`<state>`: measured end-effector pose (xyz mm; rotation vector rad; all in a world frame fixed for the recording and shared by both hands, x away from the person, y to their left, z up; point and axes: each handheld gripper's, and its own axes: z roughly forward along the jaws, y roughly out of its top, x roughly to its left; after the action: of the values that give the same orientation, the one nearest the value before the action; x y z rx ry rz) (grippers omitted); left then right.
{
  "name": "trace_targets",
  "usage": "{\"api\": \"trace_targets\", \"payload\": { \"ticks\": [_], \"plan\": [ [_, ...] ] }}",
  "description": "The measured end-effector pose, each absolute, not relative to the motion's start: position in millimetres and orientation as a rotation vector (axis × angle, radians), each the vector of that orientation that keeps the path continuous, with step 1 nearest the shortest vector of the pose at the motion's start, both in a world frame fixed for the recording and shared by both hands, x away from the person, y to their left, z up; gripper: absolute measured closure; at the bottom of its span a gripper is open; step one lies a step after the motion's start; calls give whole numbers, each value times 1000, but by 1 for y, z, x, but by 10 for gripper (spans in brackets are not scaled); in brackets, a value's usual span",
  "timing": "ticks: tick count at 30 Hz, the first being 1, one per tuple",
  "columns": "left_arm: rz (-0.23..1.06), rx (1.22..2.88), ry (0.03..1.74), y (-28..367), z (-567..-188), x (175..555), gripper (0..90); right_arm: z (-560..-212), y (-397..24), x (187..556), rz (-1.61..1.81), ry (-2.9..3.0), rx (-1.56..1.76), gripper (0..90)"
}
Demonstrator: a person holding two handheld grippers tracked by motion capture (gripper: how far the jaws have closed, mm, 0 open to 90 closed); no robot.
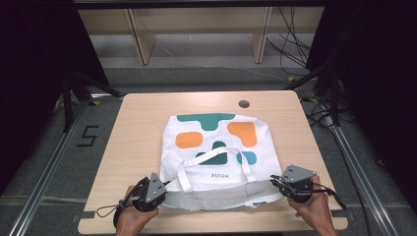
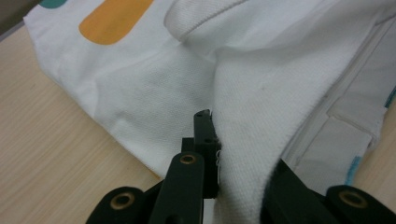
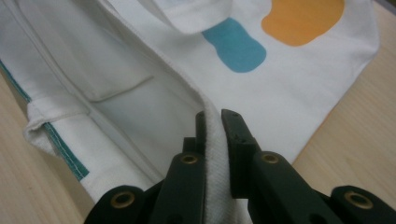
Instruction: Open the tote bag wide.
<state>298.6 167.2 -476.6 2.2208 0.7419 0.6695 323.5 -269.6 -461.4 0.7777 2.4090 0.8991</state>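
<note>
A white tote bag (image 1: 216,147) printed with teal, orange and blue shapes lies flat on the wooden table (image 1: 137,128), its mouth toward the near edge. Its white handle (image 1: 216,155) loops across the front. My left gripper (image 1: 164,189) is shut on the upper layer of the bag's rim at the near left corner. In the left gripper view the fabric (image 2: 154,93) drapes over the gripper (image 2: 224,140) and hides one jaw. My right gripper (image 1: 274,181) is shut on the rim at the near right corner. The right gripper view shows the hem pinched in the gripper (image 3: 215,119), with the bag (image 3: 289,79) beyond.
A round cable hole (image 1: 244,104) sits in the table's far edge. Behind the table stand wooden shelf legs (image 1: 142,39) and loose cables (image 1: 295,44). Metal rails run along both sides, and a "5" (image 1: 87,136) is marked on the floor at left.
</note>
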Motion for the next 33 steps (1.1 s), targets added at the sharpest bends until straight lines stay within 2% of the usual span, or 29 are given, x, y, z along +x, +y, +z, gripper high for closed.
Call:
{"api": "trace_targets", "payload": {
  "ticks": [5,10,14,17,22,29,33],
  "plan": [
    [681,2182,718,170,-460,301,867,-448,-271,323,944,2373,729,877],
    [705,2124,695,174,-426,304,867,-422,-275,329,1034,2342,718,880],
    [742,2118,672,174,-397,308,869,-391,-275,334,1058,2304,702,882],
    [680,2057,675,177,-379,313,868,-365,-278,341,1102,2284,686,882],
    [679,2028,662,182,-356,318,868,-329,-277,350,1160,2250,630,883],
    [742,1950,609,185,-319,313,869,-282,-277,351,1187,2197,586,884],
    [690,1871,592,190,-294,309,868,-257,-279,347,1212,2175,556,885]
  ]
}}
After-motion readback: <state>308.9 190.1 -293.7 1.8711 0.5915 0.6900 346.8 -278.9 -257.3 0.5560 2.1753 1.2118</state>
